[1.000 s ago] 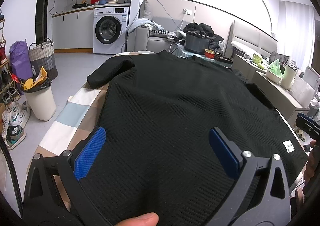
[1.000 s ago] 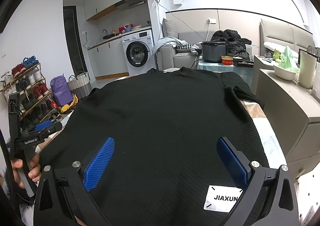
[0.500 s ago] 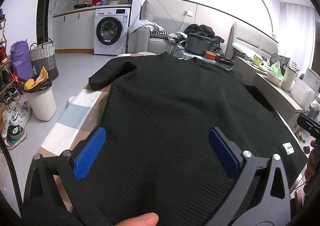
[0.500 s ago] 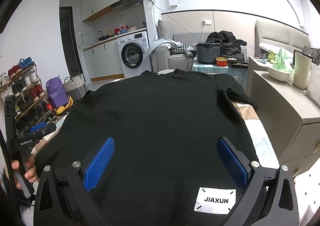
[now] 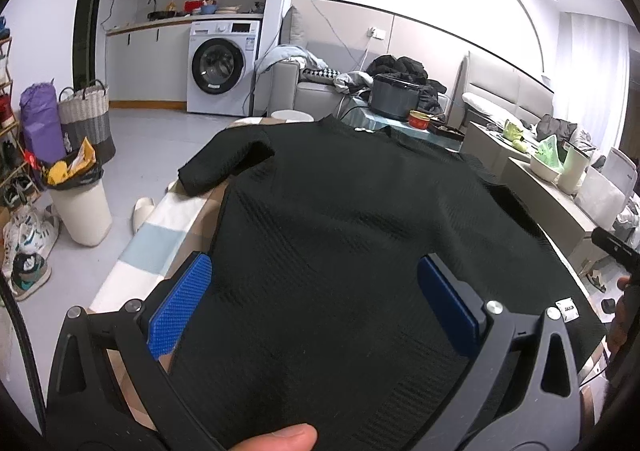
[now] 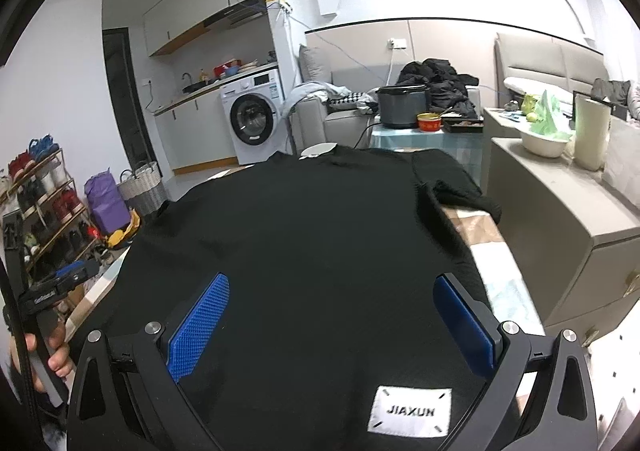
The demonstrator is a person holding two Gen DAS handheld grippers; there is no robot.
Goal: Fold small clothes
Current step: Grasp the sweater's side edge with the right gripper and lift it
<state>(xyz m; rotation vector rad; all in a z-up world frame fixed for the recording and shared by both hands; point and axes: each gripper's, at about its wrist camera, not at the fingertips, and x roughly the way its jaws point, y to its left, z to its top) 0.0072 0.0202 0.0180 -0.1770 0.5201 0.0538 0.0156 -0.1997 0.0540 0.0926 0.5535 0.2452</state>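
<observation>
A black textured short-sleeved top (image 5: 340, 219) lies spread flat on a checked table cover (image 5: 152, 251), collar at the far end. It also shows in the right wrist view (image 6: 312, 235), with a white JIAXUN label (image 6: 410, 413) near its hem. My left gripper (image 5: 316, 303) is open over the hem at the top's left side, its blue pads wide apart. My right gripper (image 6: 332, 323) is open over the hem at the right side, just behind the label. Neither holds cloth.
A white bin (image 5: 82, 207) and shoes stand on the floor at the left. A grey cabinet (image 6: 568, 235) with a bowl and paper roll stands right of the table. A cooker pot (image 6: 402, 105) sits on a small table beyond the collar.
Both grippers have tilted and drawn back slightly toward the hem, so the top sits lower in both views. The jaws stay open and the top has not moved.
</observation>
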